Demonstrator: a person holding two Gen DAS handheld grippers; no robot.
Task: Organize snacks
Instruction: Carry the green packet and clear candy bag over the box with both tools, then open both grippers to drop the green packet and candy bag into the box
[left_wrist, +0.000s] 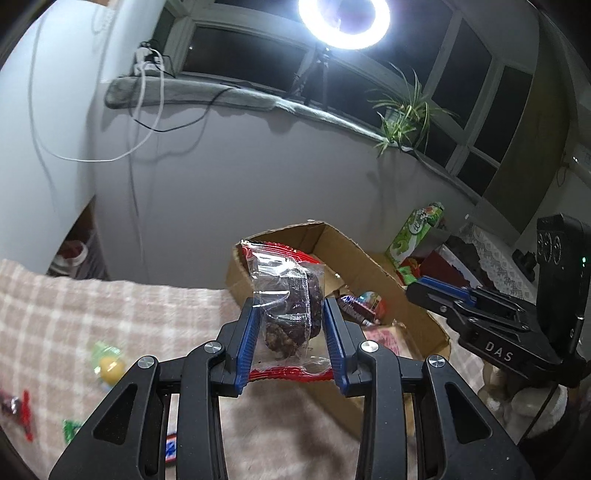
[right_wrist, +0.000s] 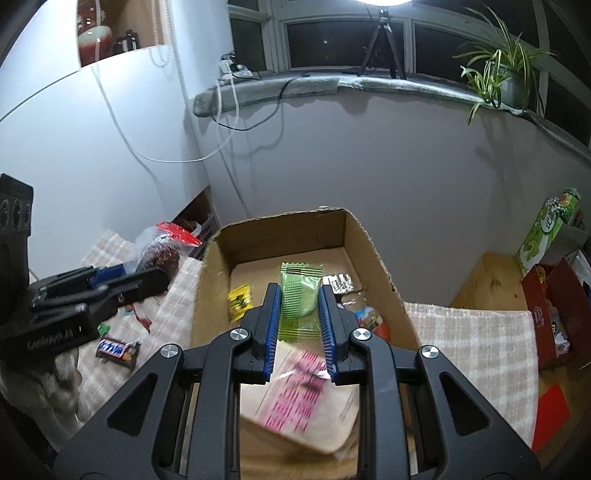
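Observation:
My left gripper (left_wrist: 291, 314) is shut on a clear, red-edged packet with a dark brown cake inside (left_wrist: 288, 306), held above the checked cloth just left of the open cardboard box (left_wrist: 373, 266). The same packet (right_wrist: 159, 254) and left gripper (right_wrist: 110, 277) show in the right wrist view. My right gripper (right_wrist: 297, 306) is shut on a green snack packet (right_wrist: 299, 299), held over the cardboard box (right_wrist: 214, 280). The box holds a yellow packet (right_wrist: 240, 301), a silver blister pack (right_wrist: 341, 282) and other wrapped snacks. The right gripper also shows in the left wrist view (left_wrist: 443, 291).
A Snickers bar (right_wrist: 116, 349) and small candies (left_wrist: 109, 365) lie on the checked cloth (left_wrist: 74, 314) left of the box. A pink-printed bag (right_wrist: 295, 395) lies at the box's near edge. A green carton (right_wrist: 546, 232) and a red box (right_wrist: 554, 306) stand at the right.

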